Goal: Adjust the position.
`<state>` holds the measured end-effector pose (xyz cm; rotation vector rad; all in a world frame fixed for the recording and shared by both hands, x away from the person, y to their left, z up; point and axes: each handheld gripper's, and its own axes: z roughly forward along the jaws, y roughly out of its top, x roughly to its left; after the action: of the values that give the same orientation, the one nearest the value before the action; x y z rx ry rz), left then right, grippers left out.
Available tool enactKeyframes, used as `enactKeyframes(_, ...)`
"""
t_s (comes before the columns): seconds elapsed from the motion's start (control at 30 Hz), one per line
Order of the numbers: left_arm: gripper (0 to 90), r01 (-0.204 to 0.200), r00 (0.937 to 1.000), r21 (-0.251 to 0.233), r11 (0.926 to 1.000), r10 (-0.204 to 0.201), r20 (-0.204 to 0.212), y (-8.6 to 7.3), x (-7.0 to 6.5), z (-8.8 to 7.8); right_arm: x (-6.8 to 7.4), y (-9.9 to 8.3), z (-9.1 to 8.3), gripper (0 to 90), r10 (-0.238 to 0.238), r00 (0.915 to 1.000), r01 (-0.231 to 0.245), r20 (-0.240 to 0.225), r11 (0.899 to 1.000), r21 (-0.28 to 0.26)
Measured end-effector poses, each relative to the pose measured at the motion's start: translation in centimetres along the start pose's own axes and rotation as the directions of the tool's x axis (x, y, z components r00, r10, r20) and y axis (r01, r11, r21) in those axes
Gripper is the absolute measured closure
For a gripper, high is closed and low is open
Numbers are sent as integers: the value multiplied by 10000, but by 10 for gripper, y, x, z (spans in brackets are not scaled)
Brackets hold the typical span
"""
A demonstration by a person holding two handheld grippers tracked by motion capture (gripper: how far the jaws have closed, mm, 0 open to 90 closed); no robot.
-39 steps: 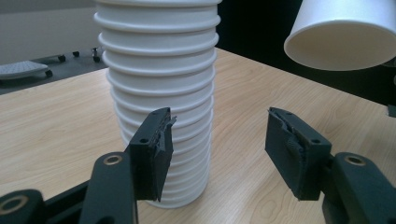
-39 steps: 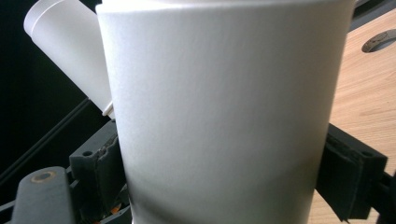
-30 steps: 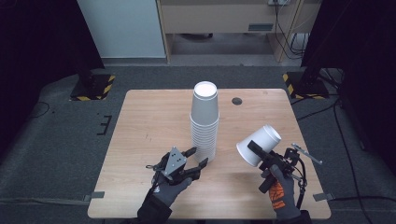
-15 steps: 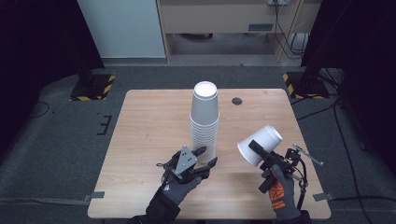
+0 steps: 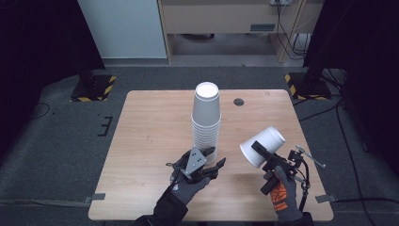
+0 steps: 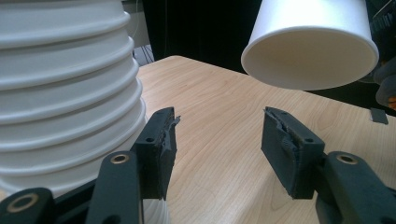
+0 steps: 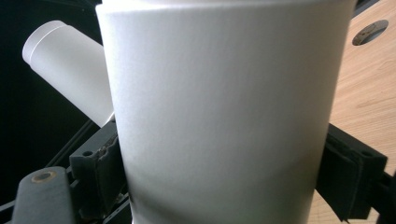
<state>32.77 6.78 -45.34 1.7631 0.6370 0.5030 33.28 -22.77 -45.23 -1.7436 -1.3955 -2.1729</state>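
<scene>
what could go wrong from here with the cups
The left gripper, jaws open with nothing between them, sits right beside the base of the tall cup stack; a nudge could topple it. The right gripper holds a single cup tilted above the table; squeezing harder might crush it.

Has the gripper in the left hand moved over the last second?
Yes. The left gripper has slid rightward along the table, from left of the cup stack to right beside its base, jaws open and closing slightly.

Black tongs (image 5: 214, 165), grey plate, dark gloves, orange-marked right glove (image 5: 283, 195)
</scene>
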Motion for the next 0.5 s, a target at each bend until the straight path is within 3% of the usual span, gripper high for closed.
enactKeyframes(0.5, 444, -82, 9995, -125, 9999, 86, 301, 4, -3, 23, -4, -1, -1, 155, 223, 9997, -222, 83, 9997, -109)
